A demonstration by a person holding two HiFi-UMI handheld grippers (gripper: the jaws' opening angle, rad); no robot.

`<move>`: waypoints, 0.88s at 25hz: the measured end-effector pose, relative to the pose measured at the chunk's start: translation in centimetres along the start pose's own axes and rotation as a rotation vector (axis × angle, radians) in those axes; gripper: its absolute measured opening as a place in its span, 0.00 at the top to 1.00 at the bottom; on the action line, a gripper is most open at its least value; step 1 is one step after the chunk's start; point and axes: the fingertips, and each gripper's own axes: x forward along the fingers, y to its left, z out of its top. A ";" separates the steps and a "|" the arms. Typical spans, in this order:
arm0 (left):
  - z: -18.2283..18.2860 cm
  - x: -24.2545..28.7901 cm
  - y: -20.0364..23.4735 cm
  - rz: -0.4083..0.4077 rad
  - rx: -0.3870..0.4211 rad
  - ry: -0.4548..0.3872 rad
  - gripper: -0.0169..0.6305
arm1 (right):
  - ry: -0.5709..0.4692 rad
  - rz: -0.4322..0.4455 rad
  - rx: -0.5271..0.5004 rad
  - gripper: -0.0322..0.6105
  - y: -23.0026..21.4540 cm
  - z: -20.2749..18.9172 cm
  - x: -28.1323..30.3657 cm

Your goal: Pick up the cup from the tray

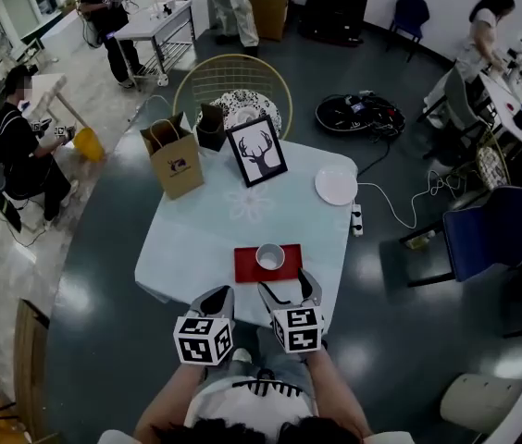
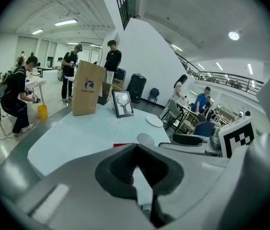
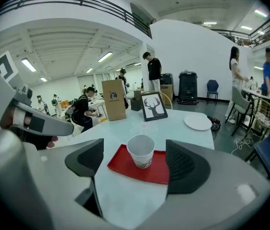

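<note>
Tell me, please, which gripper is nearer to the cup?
Right. The right gripper, jaws open, faces the cup from just short of it; the left gripper, jaws shut, is farther back and leftward.

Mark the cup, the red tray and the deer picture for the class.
cup (image 3: 141, 156): right gripper view, on its front wall.
tray (image 3: 155, 169): right gripper view, on the bare red surface right of the cup.
deer picture (image 1: 257, 152): head view, on the deer print inside the frame.
</note>
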 end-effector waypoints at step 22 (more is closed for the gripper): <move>1.6 6.9 1.9 0.113 -0.095 0.095 0.97 | 0.230 0.150 -0.093 0.27 -0.7 -3.3 10.1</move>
